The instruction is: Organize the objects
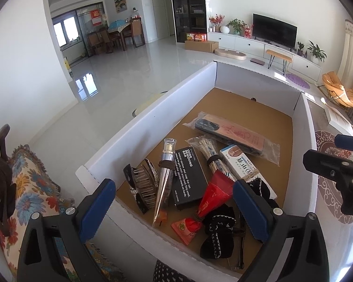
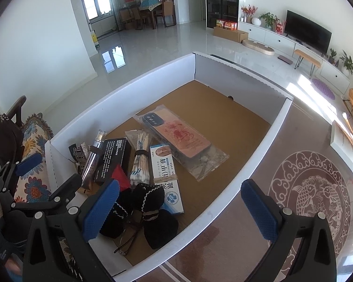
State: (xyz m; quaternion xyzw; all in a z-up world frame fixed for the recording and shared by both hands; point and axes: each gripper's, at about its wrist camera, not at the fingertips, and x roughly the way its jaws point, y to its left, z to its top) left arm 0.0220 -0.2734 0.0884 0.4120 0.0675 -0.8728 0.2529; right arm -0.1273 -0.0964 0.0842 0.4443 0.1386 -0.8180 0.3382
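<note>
Both claws hang wide apart with nothing in them, above the near edge of the white box (image 1: 153,117) that holds all the clutter. The left claw (image 1: 174,208) looks straight down on the pile: the hair clip (image 1: 142,188), the silver cone bottle (image 1: 163,183), the black soap box (image 1: 189,178) and the red packet (image 1: 214,192) all sit between its fingers at the lower middle of the frame. The bottle's long axis runs from upper middle down toward the claw, so it lies along the fingers and not across them; I reckon a wrist turn is needed before pinching it. The right claw (image 2: 180,208) sits further right, its right finger out over the brown worktop (image 2: 247,246) beyond the box wall. Nearest to it is the black bow (image 2: 150,211), just right of its left finger at lower middle, with the cotton swabs (image 2: 140,162) and the phone case in its bag (image 2: 178,138) up toward the centre. So left is the nearer one for the bottle and clip, I'd say.
</note>
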